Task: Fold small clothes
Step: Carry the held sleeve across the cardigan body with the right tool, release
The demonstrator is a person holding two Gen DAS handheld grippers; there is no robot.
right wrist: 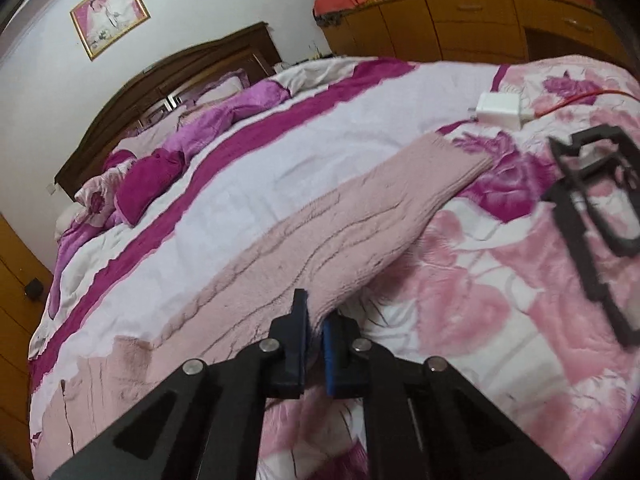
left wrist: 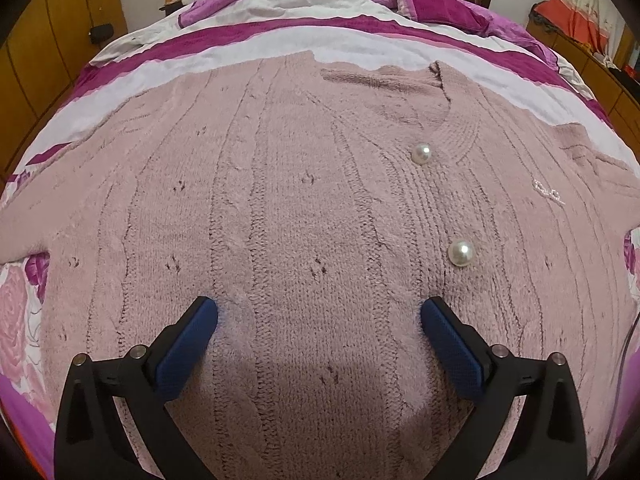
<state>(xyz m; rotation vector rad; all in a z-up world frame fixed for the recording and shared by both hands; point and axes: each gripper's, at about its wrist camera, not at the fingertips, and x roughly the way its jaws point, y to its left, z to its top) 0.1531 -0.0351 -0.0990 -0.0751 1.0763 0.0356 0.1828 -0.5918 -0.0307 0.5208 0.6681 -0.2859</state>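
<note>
The pink knitted cardigan (left wrist: 304,208) lay spread front-up on the bed (right wrist: 320,152), its two pearl buttons (left wrist: 422,153) fastened along the ribbed placket. We judged it soft and limp, fairly thick, light enough for one hand to lift but apt to stretch and sag if held by a single point; the fuzzy knit looked unlikely to slip, though the open stitches could snag. We judged the pearls the one hard part, best kept out of the grip. One sleeve (right wrist: 360,224) stretched out across the flowered quilt (right wrist: 500,300) toward its ribbed cuff (right wrist: 460,160). The right tool (right wrist: 316,328) was clamped on the sleeve's edge near the shoulder, a sound hold for folding it inward. The left tool (left wrist: 318,316) hovered over the body, its blue pads well apart. A white charger (right wrist: 500,110) lay beyond the cuff.
</note>
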